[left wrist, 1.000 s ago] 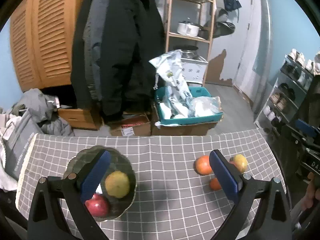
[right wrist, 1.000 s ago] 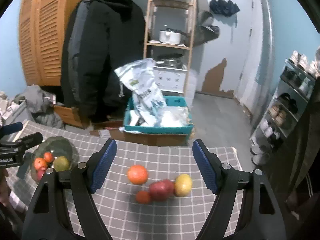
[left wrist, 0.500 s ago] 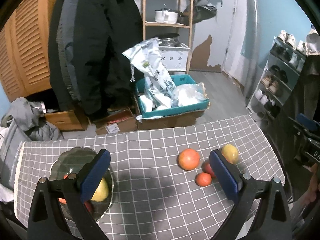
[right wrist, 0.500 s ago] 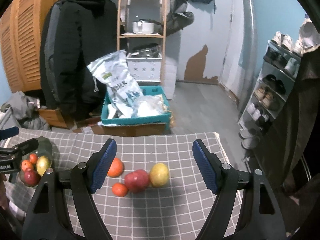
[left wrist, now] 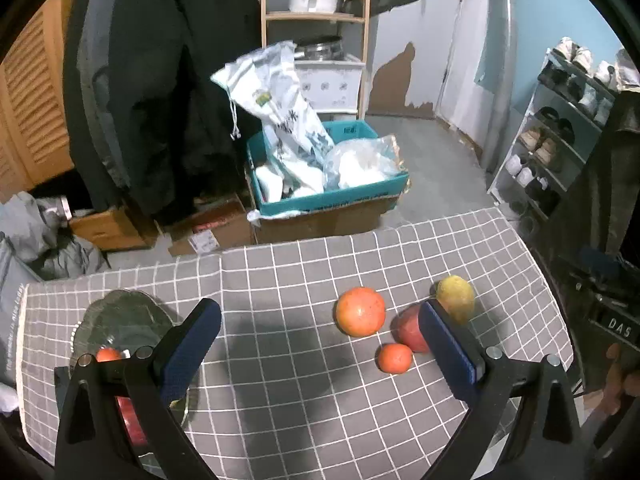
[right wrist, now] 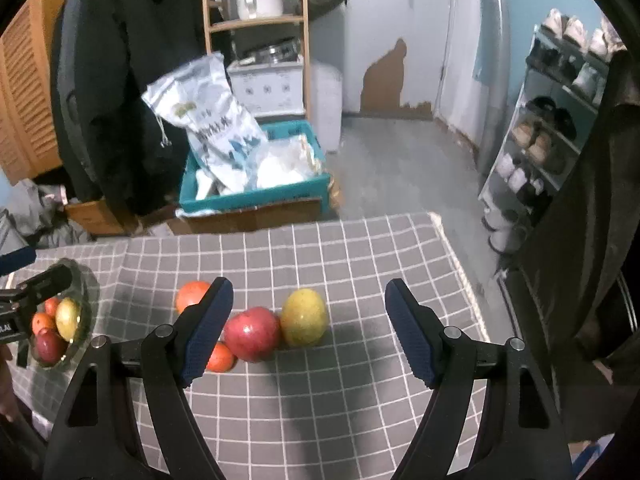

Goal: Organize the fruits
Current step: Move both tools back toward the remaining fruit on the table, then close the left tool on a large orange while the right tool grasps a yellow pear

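On the grey checked tablecloth [left wrist: 280, 280] lie a large orange [left wrist: 360, 311], a red apple [right wrist: 251, 333], a yellow fruit [right wrist: 303, 317] and a small orange [left wrist: 394, 357], close together. A dark glass bowl [right wrist: 82, 312] at the left holds several fruits, among them a yellow one [right wrist: 67, 318] and a red one [right wrist: 50, 346]. My left gripper [left wrist: 320, 344] is open and empty above the cloth between the bowl [left wrist: 120, 316] and the loose fruits. My right gripper [right wrist: 310, 334] is open and empty, above the apple and yellow fruit.
Beyond the table's far edge stand a teal crate [left wrist: 328, 196] with bags on cardboard boxes, hanging coats [left wrist: 160, 80], a wooden shelf [left wrist: 312, 16] and a shoe rack [left wrist: 560, 128] at the right. The table's right edge [right wrist: 460, 264] is near the fruits.
Both grippers have shifted rightward: the bowl has slid to the left edge of the views and the loose fruits now lie between or near the fingers. Both stay open.
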`<act>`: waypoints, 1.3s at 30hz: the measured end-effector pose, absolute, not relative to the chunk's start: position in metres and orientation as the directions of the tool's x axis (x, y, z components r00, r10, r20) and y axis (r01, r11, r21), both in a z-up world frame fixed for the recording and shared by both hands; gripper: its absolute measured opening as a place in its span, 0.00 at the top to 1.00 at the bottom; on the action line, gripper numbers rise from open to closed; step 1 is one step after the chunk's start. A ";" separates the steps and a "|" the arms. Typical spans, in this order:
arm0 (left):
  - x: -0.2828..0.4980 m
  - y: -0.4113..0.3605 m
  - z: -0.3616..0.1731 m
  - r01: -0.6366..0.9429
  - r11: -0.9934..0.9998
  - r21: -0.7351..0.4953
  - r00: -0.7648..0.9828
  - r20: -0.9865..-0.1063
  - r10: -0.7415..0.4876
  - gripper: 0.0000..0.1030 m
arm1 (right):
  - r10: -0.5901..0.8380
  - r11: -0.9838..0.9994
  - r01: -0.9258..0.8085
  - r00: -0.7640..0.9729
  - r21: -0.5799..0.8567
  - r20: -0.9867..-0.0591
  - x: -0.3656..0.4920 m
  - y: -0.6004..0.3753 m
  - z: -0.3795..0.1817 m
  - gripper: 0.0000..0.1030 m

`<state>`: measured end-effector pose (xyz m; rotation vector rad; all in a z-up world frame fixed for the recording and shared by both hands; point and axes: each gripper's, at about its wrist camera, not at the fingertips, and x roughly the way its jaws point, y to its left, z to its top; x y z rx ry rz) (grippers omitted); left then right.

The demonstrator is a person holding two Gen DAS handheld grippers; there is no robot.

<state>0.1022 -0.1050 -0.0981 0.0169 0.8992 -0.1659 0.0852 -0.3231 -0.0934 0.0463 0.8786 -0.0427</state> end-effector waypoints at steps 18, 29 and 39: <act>0.167 -0.127 -0.167 0.125 0.985 -0.116 0.466 -0.870 -0.161 0.03 | 0.011 0.997 0.065 0.425 0.043 -0.905 0.163 -0.322 -0.170 0.25; 0.197 -0.131 -0.211 0.107 0.988 -0.108 0.377 -0.915 -0.141 0.03 | 0.078 0.982 0.144 0.261 0.119 -0.962 0.188 -0.337 -0.235 0.25; 0.209 -0.138 -0.231 0.099 0.980 -0.173 0.322 -0.926 -0.196 0.03 | 0.111 0.968 0.201 0.198 0.151 -0.974 0.192 -0.345 -0.269 0.25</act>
